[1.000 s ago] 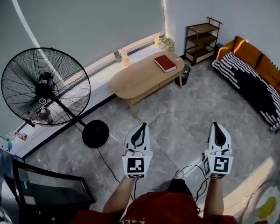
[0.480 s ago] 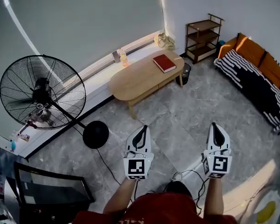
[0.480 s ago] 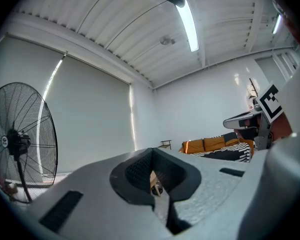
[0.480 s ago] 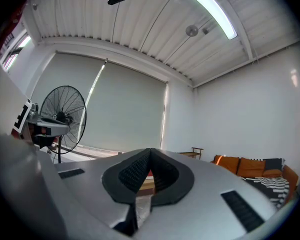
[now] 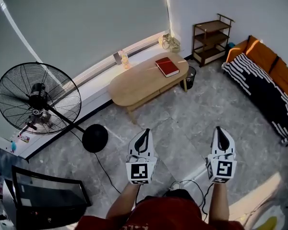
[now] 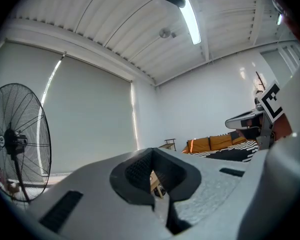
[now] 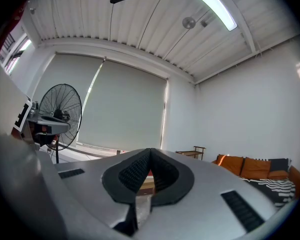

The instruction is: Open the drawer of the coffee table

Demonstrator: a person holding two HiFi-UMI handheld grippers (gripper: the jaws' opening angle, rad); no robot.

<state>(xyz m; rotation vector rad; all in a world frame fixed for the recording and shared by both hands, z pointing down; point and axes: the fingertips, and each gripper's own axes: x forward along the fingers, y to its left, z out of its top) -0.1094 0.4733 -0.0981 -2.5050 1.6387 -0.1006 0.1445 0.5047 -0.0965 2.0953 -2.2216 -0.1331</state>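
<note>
Both grippers were level, side by side over the grey tile floor [image 5: 192, 114], nothing in either. Left gripper [image 5: 144, 132]: jaws together, tips meeting, empty. Right gripper [image 5: 221, 130]: jaws together too, empty. The coffee table [image 5: 134, 83] sat well ahead of both jaw sets, up against the window-side ledge, with open floor between it and the tips; no contact. It lay closer to the left gripper's line than to the right's. A red book [image 5: 167, 66] lay on its right end, and a small black bin [image 5: 190, 74] stood just beside that end. Couldn't make out the drawer front from the head view. In the left gripper view, only a sliver of the table's wood [image 6: 154, 181] showed through the hole behind the closed tips. The right gripper view was the same, with a bit of wood and red [image 7: 149, 180] in the hole. A standing fan [image 5: 38, 99] was off to the left, a wooden shelf rack [image 5: 212, 35] in the far corner, and an orange sofa with a striped throw [image 5: 266, 78] along the right wall.
</note>
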